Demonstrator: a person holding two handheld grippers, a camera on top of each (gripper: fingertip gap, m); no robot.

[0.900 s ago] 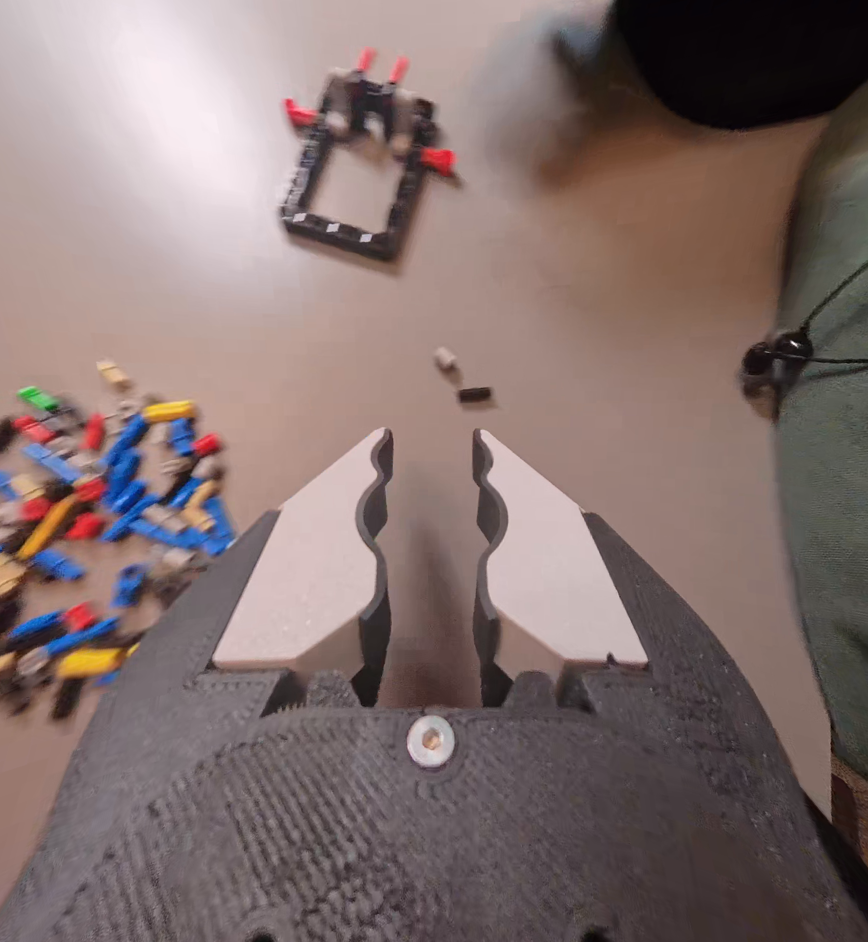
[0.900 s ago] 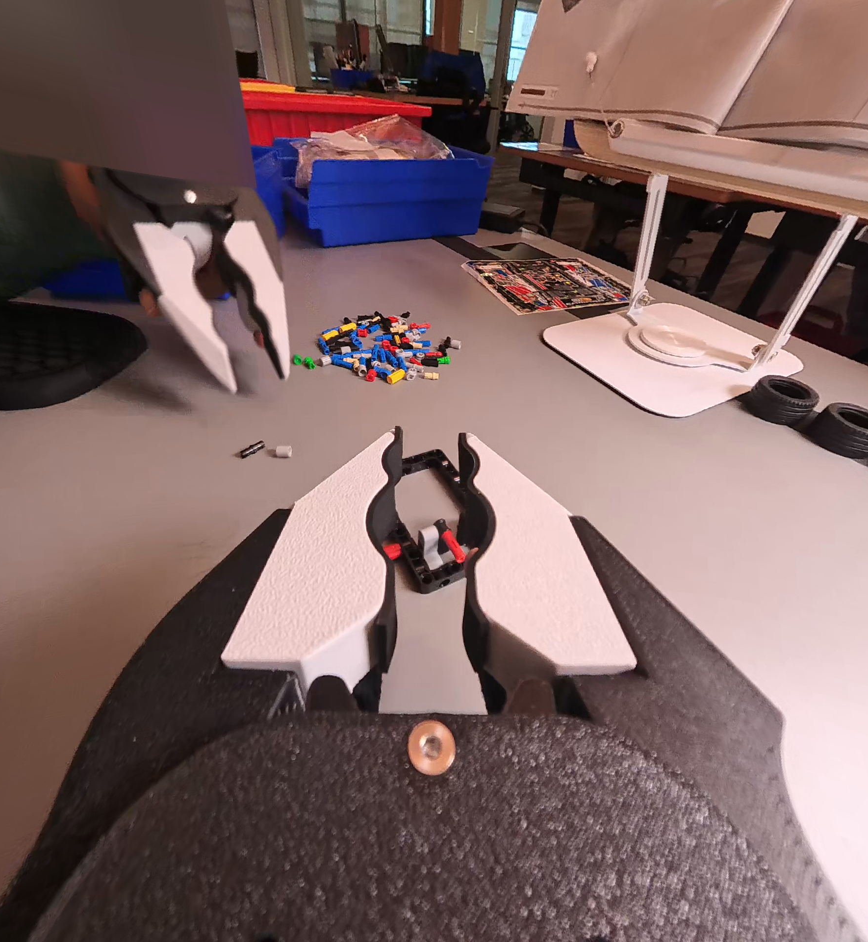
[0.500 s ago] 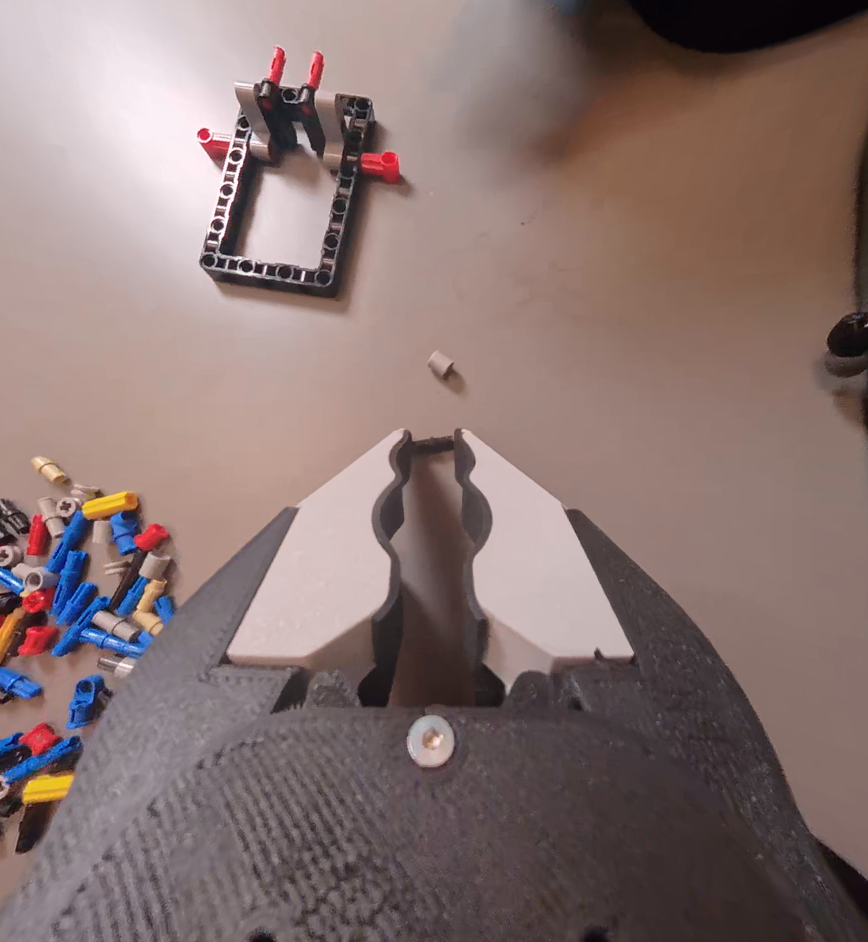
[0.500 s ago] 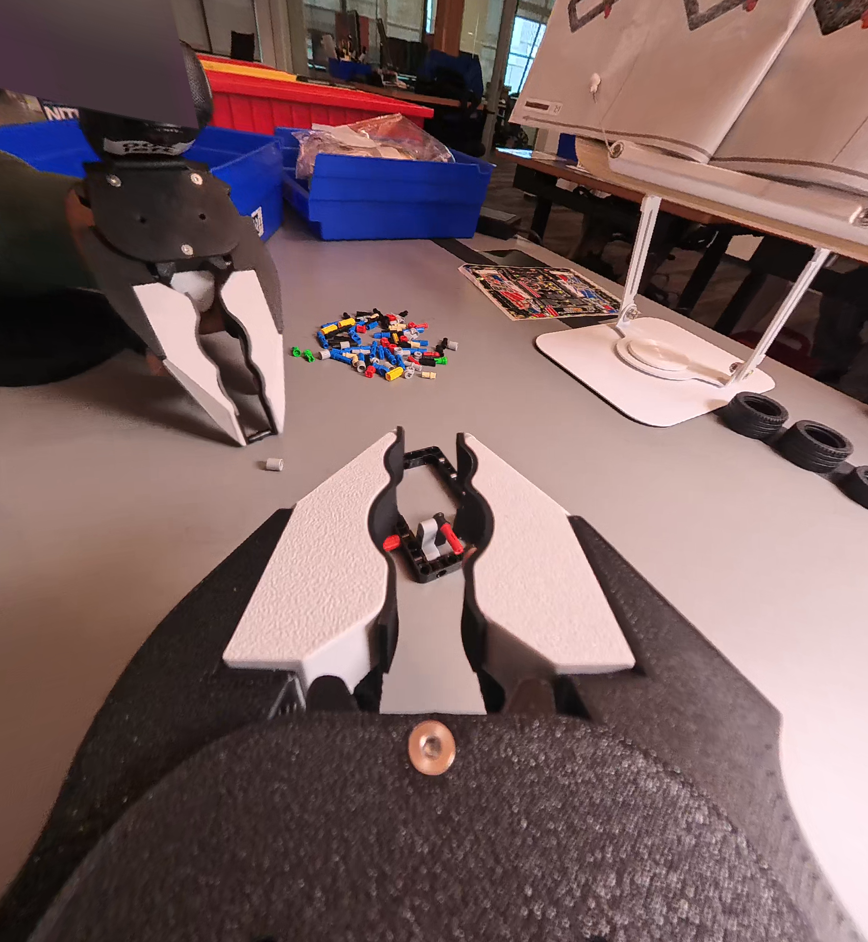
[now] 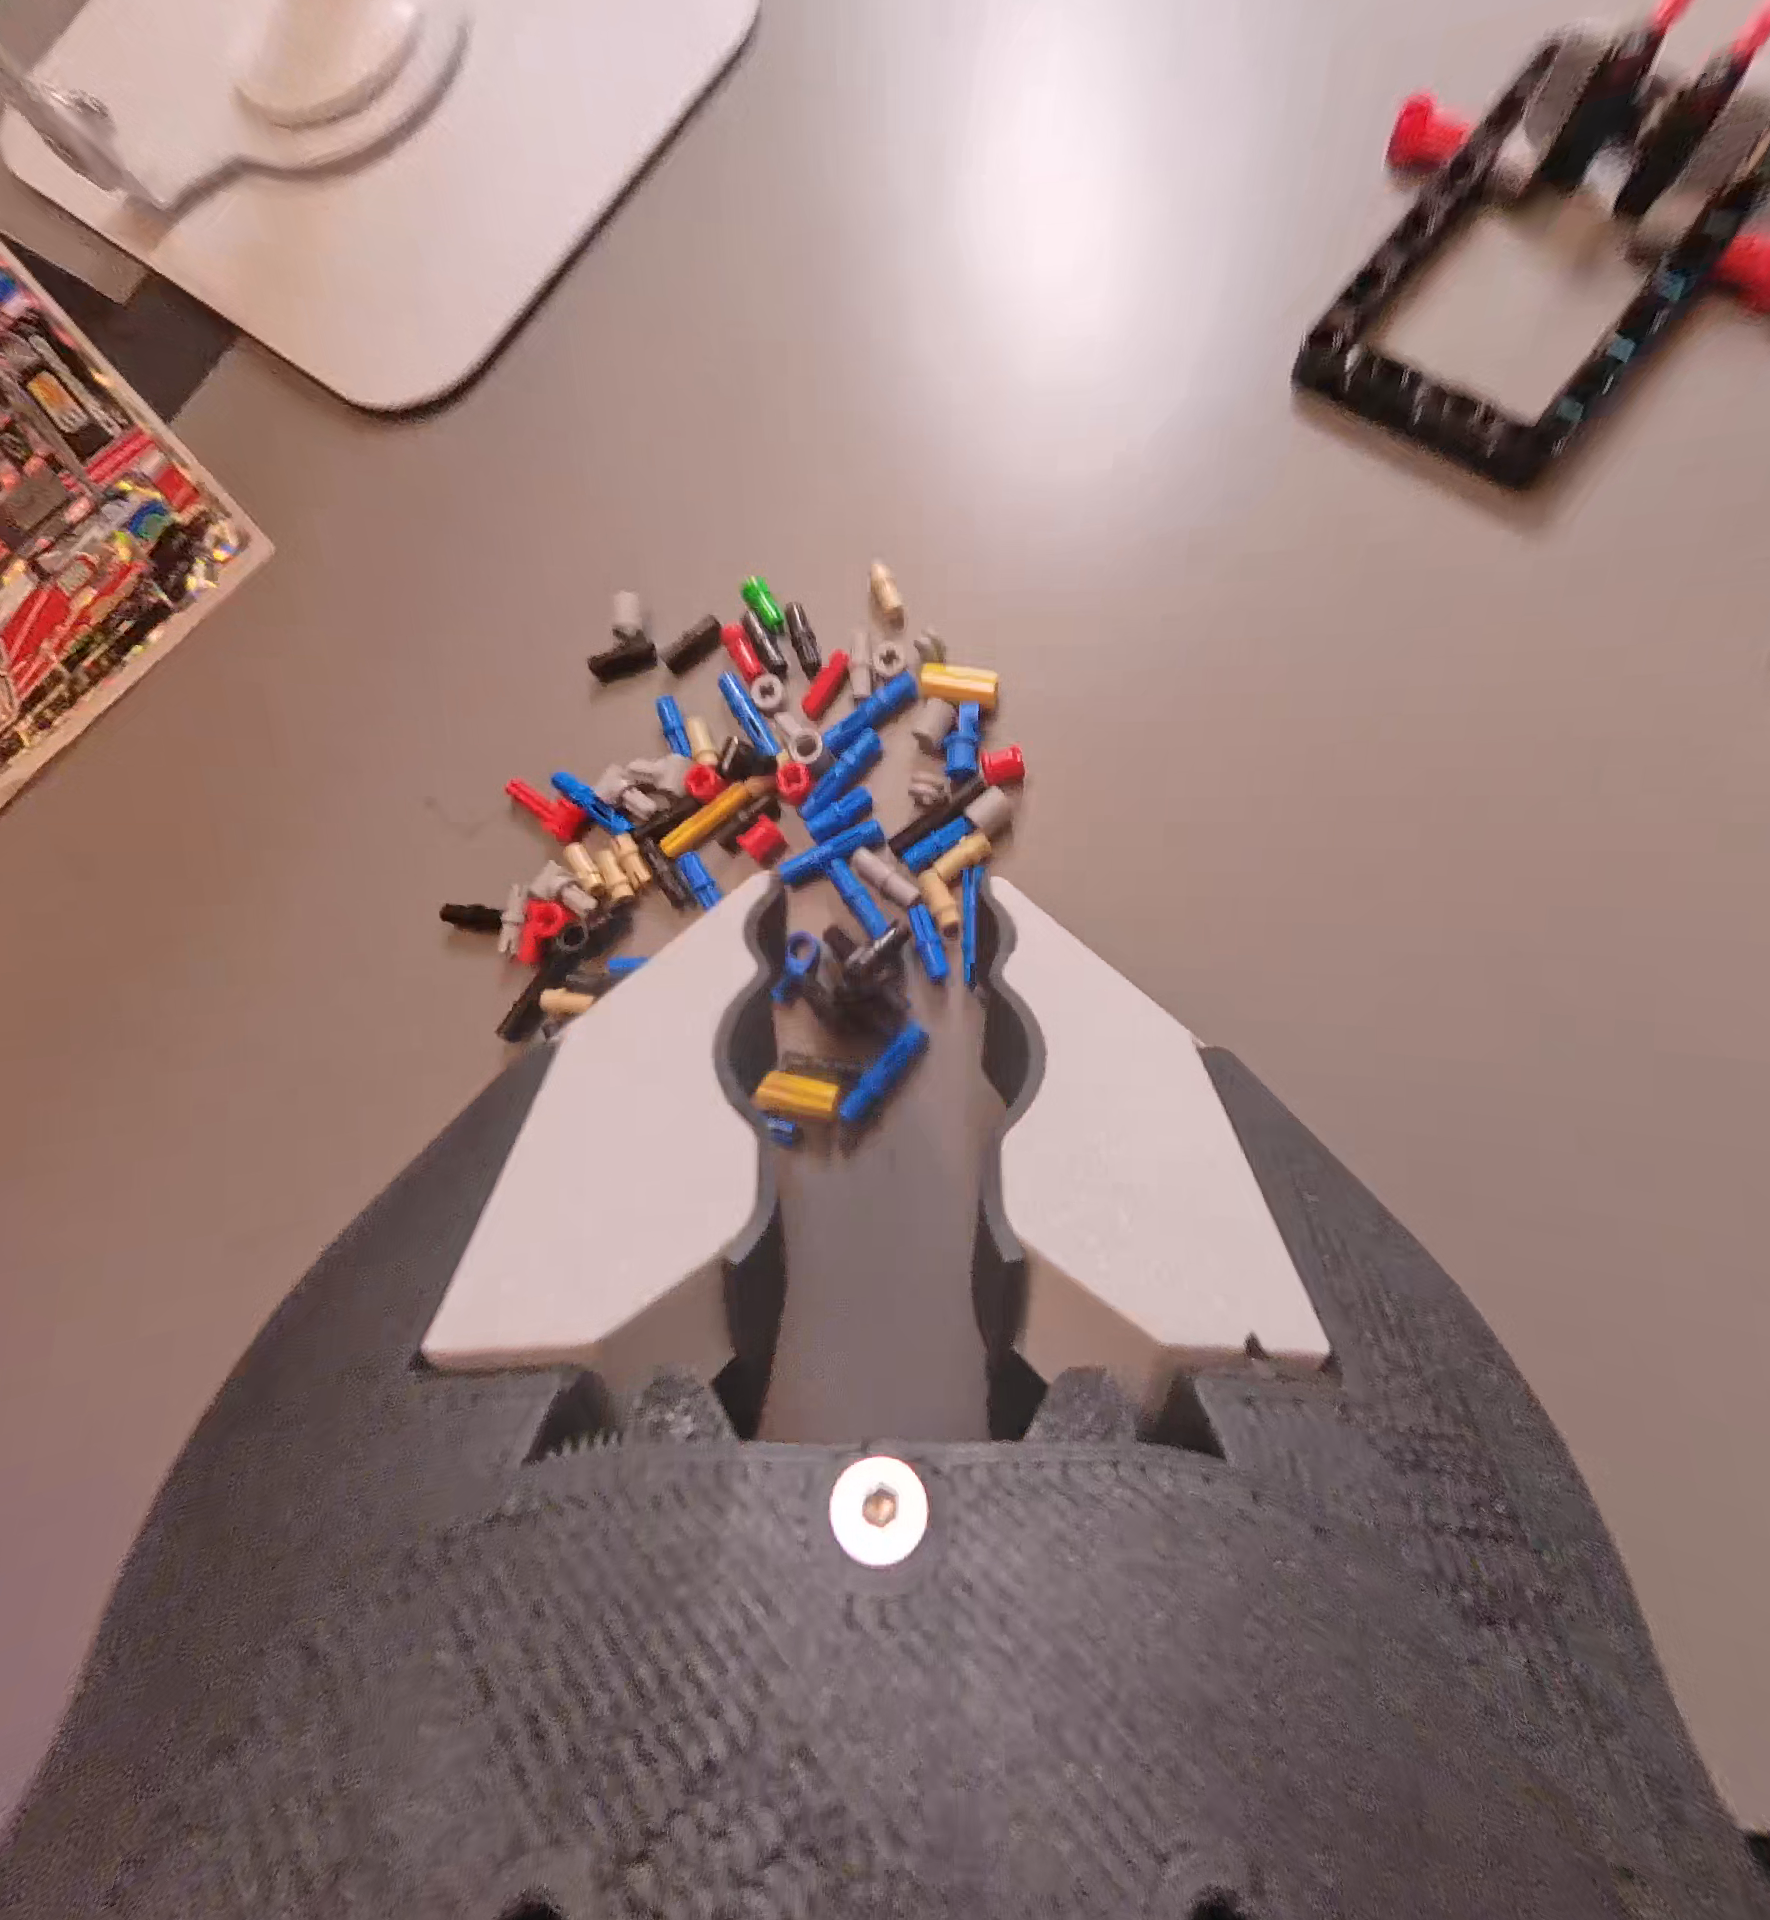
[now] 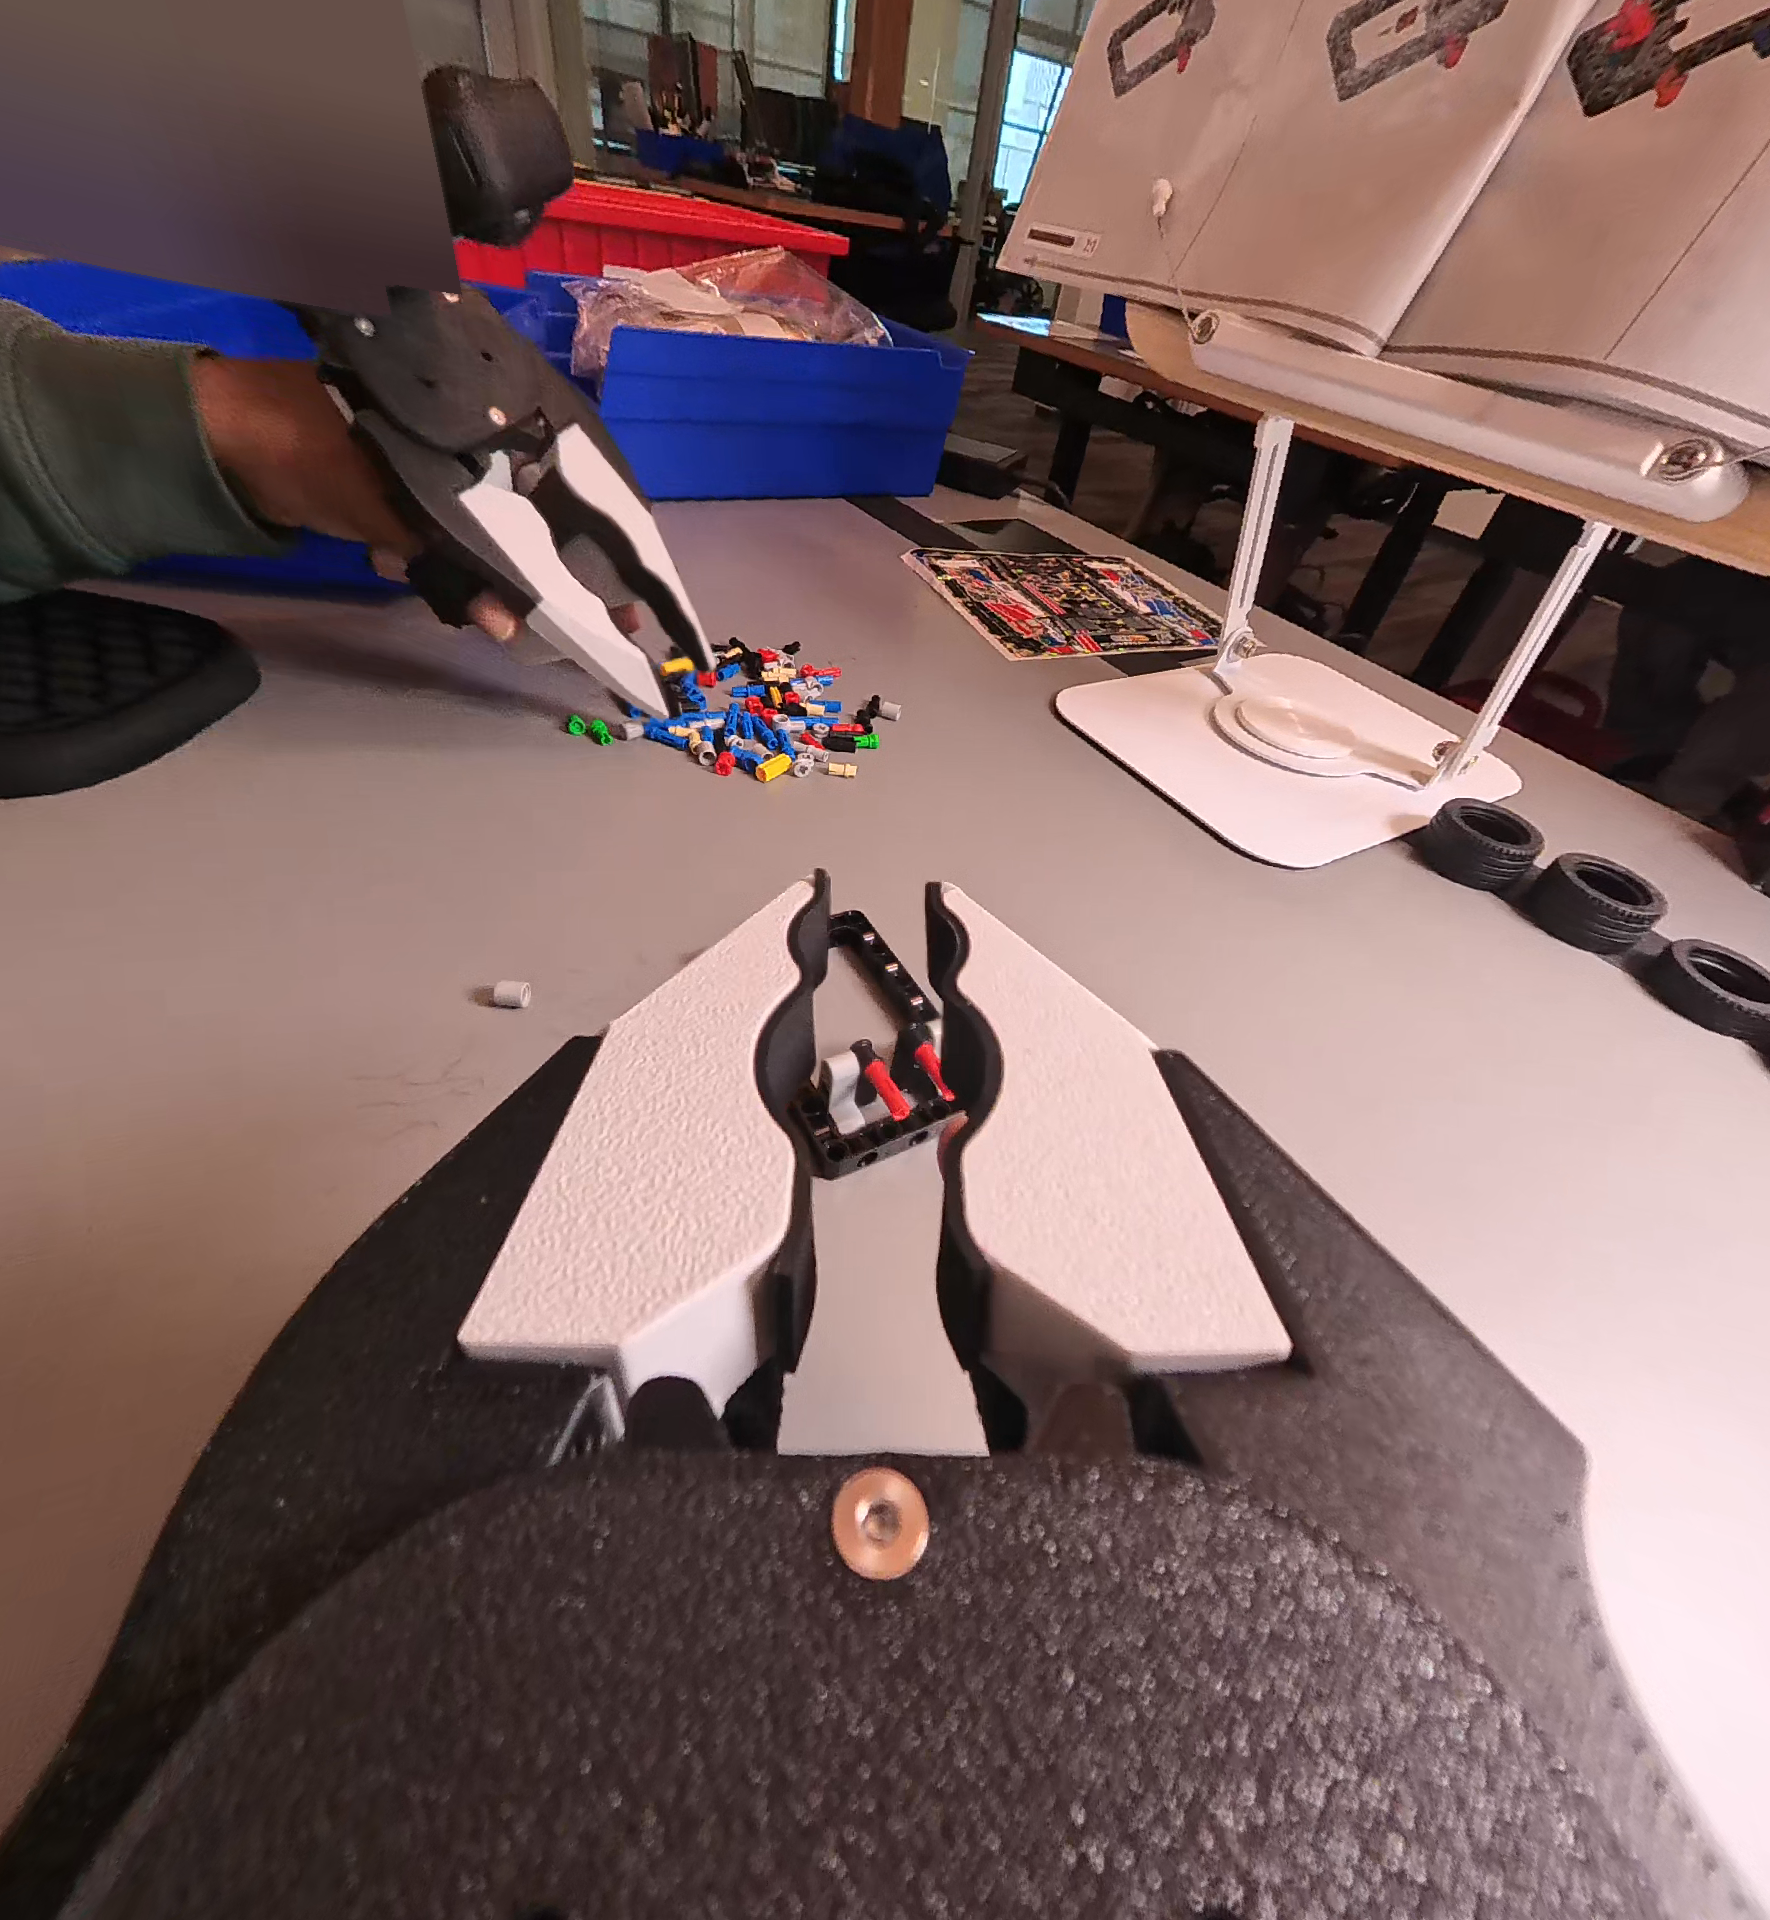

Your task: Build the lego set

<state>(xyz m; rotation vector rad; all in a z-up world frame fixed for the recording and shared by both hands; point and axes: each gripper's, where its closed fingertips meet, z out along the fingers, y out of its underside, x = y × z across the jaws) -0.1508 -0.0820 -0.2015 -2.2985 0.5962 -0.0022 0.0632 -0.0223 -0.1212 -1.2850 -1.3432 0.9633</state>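
Observation:
A pile of small Lego pins and connectors (image 5: 787, 790), blue, red, black, yellow and grey, lies on the grey table. My left gripper (image 5: 881, 894) is open right over the pile's near side, with blue, black and yellow pieces between its fingers. The right wrist view shows the left gripper (image 6: 673, 686) with its tips down at the pile (image 6: 756, 717). A black rectangular frame with red pins and grey parts (image 6: 881, 1049) lies on the table, seen between the fingers of my open, empty right gripper (image 6: 876, 888). It also shows blurred in the left wrist view (image 5: 1546, 281).
A loose grey bush (image 6: 512, 994) lies left of the frame. A white stand (image 6: 1276, 748) holds the open instruction booklet (image 6: 1483, 208). A sticker sheet (image 6: 1068, 603), several black tyres (image 6: 1598, 904), blue bins (image 6: 777, 405) and a black pad (image 6: 60, 686) ring the table. The left gripper's tips are roughly 25 cm from the right gripper's.
My left gripper closed around the small black pin beside the grey bush, swung over to the pile and now stands open wider. The pin is gone from beside the bush. The right gripper hardly moved.

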